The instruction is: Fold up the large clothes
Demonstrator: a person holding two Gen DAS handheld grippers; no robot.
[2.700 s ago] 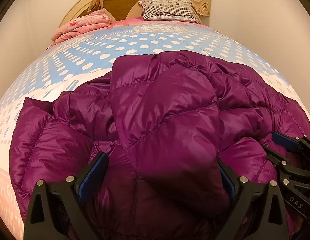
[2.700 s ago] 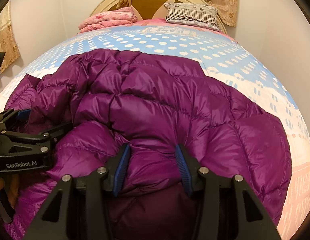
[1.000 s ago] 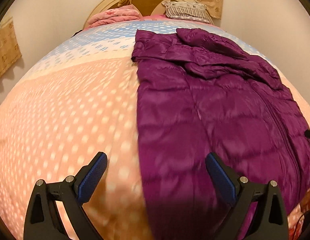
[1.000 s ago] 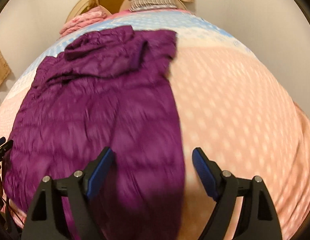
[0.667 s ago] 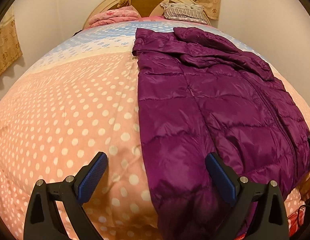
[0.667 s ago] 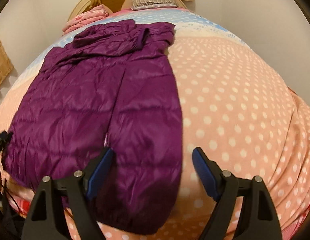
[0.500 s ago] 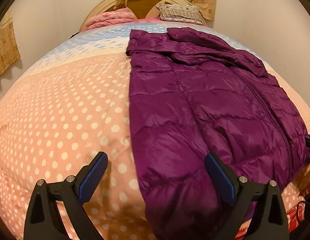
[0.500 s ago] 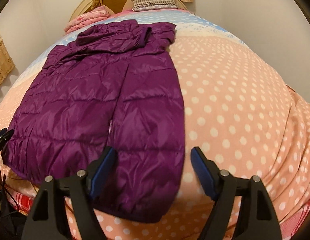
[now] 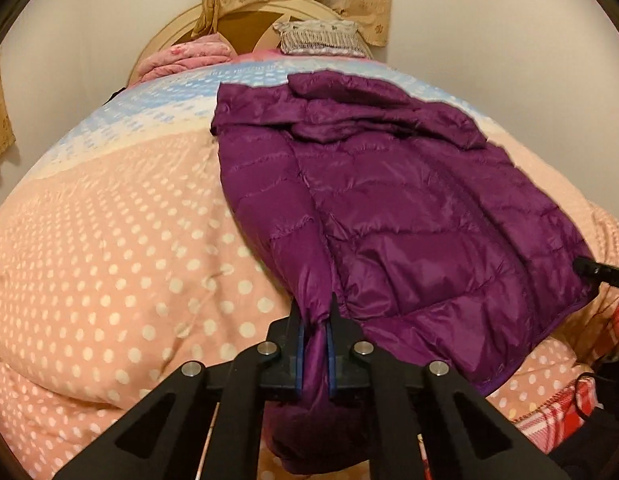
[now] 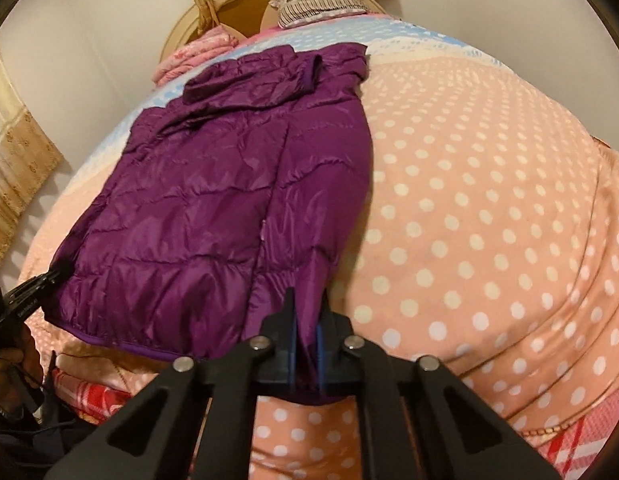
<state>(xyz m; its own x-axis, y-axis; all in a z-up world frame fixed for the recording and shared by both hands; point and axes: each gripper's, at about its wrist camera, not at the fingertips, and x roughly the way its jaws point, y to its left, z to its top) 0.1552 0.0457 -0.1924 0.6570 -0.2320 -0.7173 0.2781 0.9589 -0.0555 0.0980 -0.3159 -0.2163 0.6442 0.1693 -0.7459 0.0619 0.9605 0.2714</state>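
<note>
A purple quilted jacket [image 9: 409, 220] lies flat on the bed, collar toward the headboard. In the left wrist view my left gripper [image 9: 314, 314] is closing its jaws on the fabric at the jacket's near left edge, and the blue pads pinch it. The same jacket [image 10: 213, 208] fills the left half of the right wrist view. There my right gripper [image 10: 307, 308] is closing its jaws on the near right edge, pads pressing the cloth. Each gripper's tip shows at the other view's side: right gripper [image 9: 597, 270], left gripper [image 10: 29, 284].
A pink duvet [image 9: 109, 260] with white dots covers the bed and turns blue toward the headboard [image 9: 245, 20]. A striped pillow [image 9: 321, 38] and a folded pink blanket [image 9: 181, 60] lie there. A red plaid cloth [image 10: 81, 392] hangs at the near edge.
Both grippers stood open above the jacket's near corners; now each has shut on the fabric there. The jacket lay bunched earlier and is now spread flat.
</note>
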